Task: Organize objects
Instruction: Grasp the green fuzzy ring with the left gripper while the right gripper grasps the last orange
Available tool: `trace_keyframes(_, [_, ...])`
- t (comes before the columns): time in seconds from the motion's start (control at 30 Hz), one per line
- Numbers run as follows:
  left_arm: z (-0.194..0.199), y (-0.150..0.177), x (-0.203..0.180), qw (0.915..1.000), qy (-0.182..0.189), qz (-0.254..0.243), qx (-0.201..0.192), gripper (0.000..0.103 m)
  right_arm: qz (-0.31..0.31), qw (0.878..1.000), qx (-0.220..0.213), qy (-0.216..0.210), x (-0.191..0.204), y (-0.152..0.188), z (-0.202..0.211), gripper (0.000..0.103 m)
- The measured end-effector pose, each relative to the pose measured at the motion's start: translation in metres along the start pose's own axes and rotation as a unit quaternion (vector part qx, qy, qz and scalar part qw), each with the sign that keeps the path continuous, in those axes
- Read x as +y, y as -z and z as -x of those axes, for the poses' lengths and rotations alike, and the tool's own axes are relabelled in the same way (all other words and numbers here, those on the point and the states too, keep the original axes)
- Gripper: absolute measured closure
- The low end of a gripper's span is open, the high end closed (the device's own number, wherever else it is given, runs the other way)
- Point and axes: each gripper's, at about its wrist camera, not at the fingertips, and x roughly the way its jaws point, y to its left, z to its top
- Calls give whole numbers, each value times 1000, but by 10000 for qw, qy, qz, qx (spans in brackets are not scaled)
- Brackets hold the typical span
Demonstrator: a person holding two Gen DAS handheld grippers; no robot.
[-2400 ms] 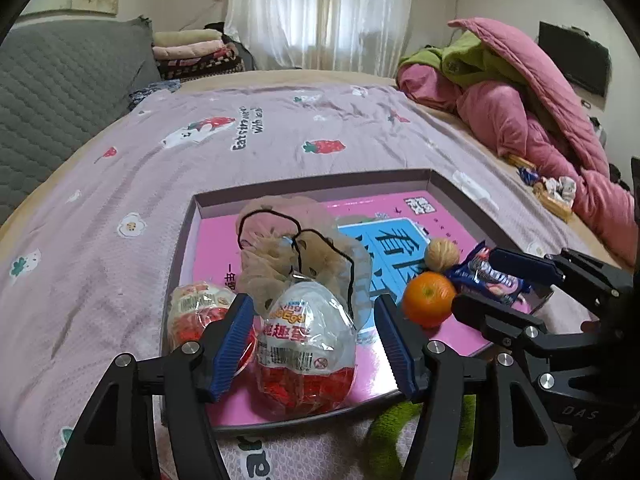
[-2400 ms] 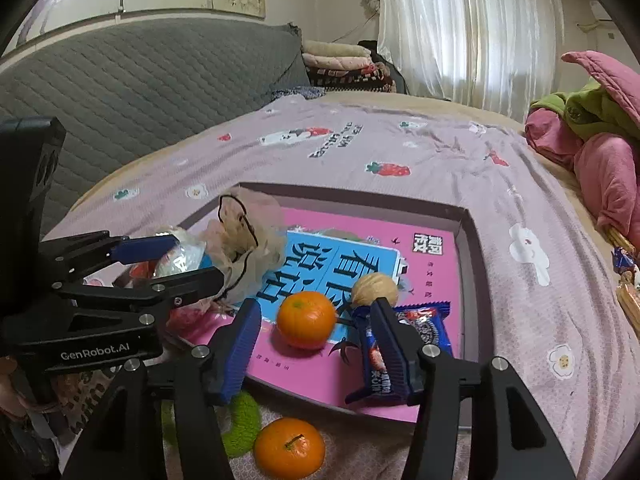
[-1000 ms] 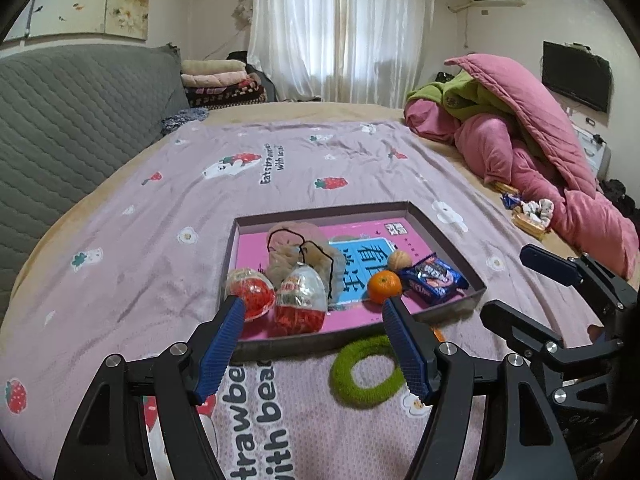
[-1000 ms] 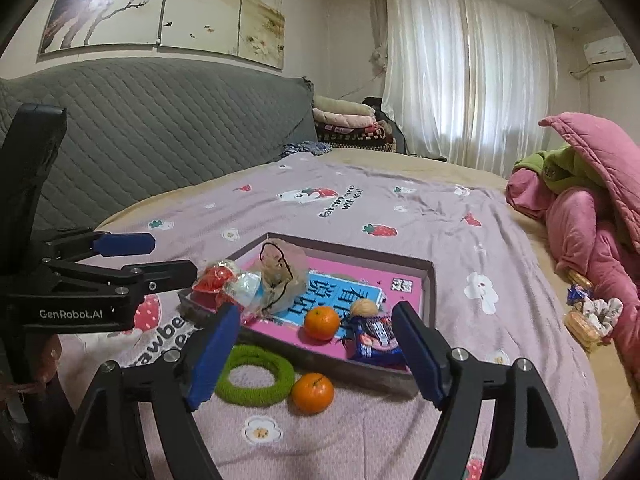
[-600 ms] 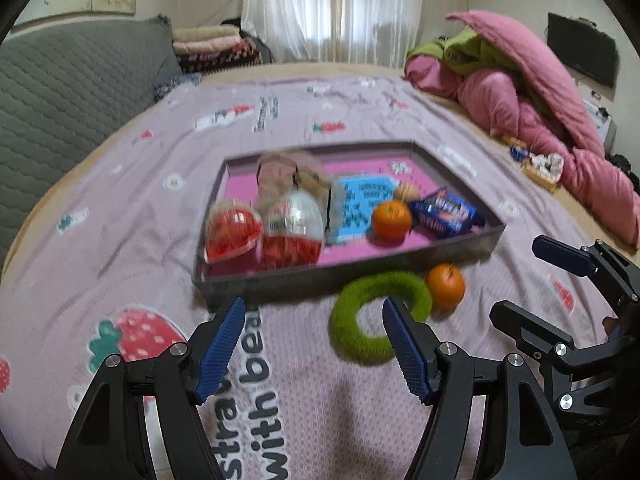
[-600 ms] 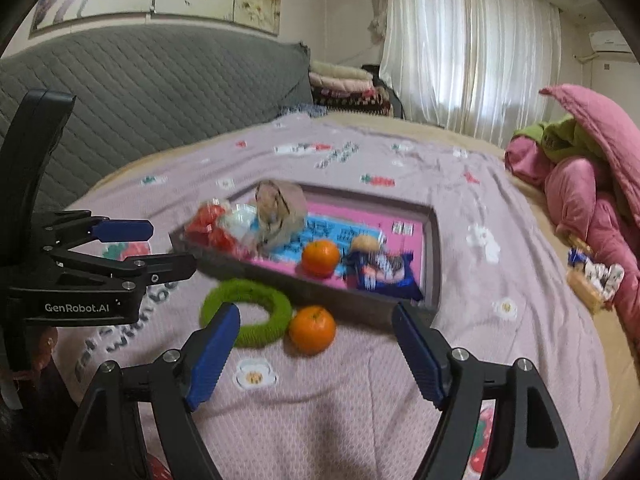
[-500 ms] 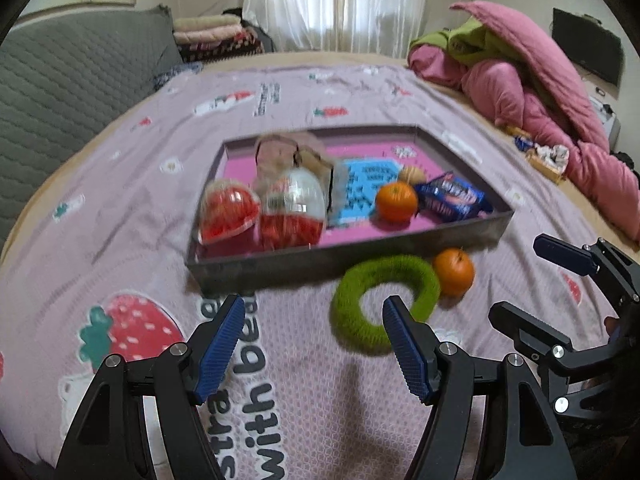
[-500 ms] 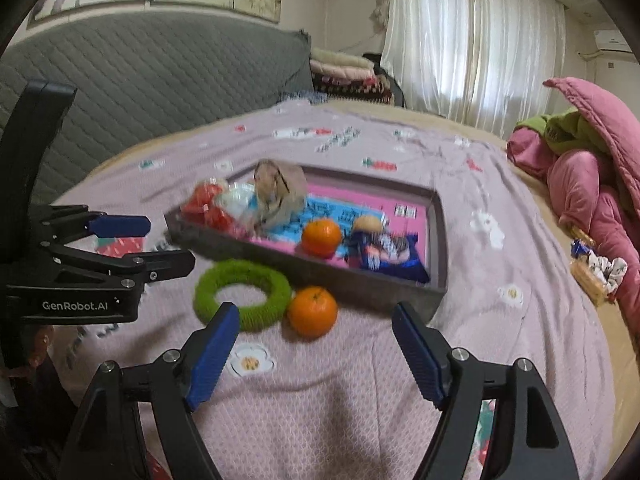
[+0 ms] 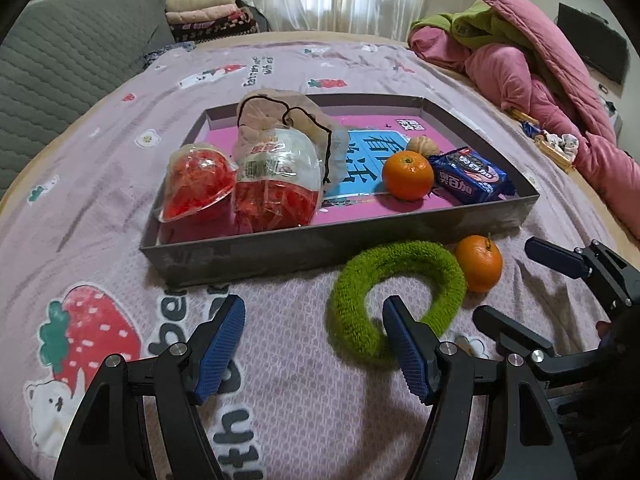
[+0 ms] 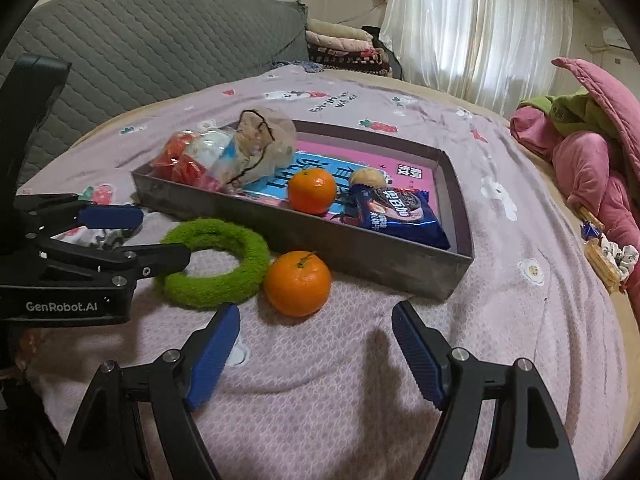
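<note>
Both my grippers have dropped toward the bedspread, jaws apart and empty; loose tangerine [image 10: 297, 283] lies just ahead of right gripper [image 10: 316, 344], nearer than left gripper [image 9: 314, 334]

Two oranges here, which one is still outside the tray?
The orange with the short stem, lying on the bedspread beside the green ring. The other orange sits inside the tray.

Left gripper [image 10: 160, 236] body: "GenRobot.AI" in white, on its black side.
Tray [image 9: 360, 242] floor: large Chinese characters on a blue panel; a small black mark with white characters in its far right corner; not clear enough to spell out.
Blue snack packet [image 9: 472, 176], in the tray: white Chinese characters, middle one "百".
Bedspread [image 9: 280, 380], just in front of the tray: "with", partly hidden letters "be".
</note>
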Motion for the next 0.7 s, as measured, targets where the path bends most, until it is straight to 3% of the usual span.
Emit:
trace_keyframes(0.3, [-20,-9,-4,9999,12,-124,-19,35,-16,9999,129,7,-4,-5,-19,32])
trace_keyframes(0.43, [-22,-10,-6,9998,-46,-212,-26,36,80,9999,125,-80,-1,-10,-24,41])
trace_keyframes(0.7, [-21,-9,-22,9989,29,-459,-35,72,161,9995,83,-248,6,-12,-26,63])
